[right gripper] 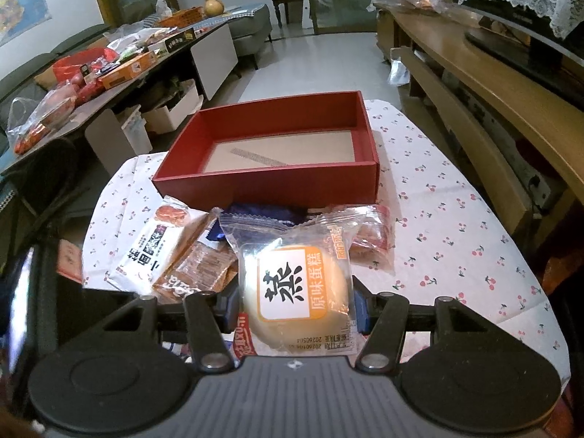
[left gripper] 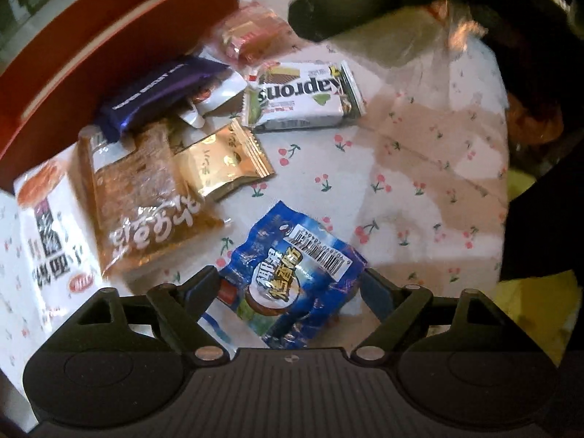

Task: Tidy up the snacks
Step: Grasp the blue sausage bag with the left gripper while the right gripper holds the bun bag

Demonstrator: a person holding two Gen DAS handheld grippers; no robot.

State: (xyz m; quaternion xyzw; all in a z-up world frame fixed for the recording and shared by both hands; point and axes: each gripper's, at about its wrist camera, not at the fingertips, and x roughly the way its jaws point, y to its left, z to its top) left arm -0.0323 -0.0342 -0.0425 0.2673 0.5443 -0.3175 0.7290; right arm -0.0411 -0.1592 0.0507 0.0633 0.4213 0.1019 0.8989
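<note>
The red box (right gripper: 270,153) stood toward the far edge of the table (right gripper: 456,226), and its visible interior showed only the cardboard base with a strip lying on it. No snack was seen inside, so the task was judged to be at an early stage, with nothing yet sorted.

The remaining snacks lay in a loose pile on the cherry-print cloth, just in front of the box's near wall. Those identified were a purple bar (left gripper: 160,91), a white wafer pack (left gripper: 303,95), a gold sachet (left gripper: 226,162), a brown crisp-cake packet (left gripper: 146,197), a white bread pack (left gripper: 54,233) and a pink wrapped sweet (left gripper: 252,36). All of these were still to be moved.

The right gripper (right gripper: 295,304) was closed on a clear-wrapped steamed cake (right gripper: 295,284). Both blue pads pressed the sides of the wrapper, and the cake sat upright between them, nearer the table's front edge than the box. It appeared lifted above the pile, though that could not be confirmed.

The left gripper (left gripper: 288,288) had its fingers part open, one on each side of a blue snack packet (left gripper: 292,270). The left pad touched or nearly touched the wrapper's edge and the right pad sat just beside the other edge. Whether the packet was firmly clamped or merely bracketed could not be told from the left wrist view.
</note>
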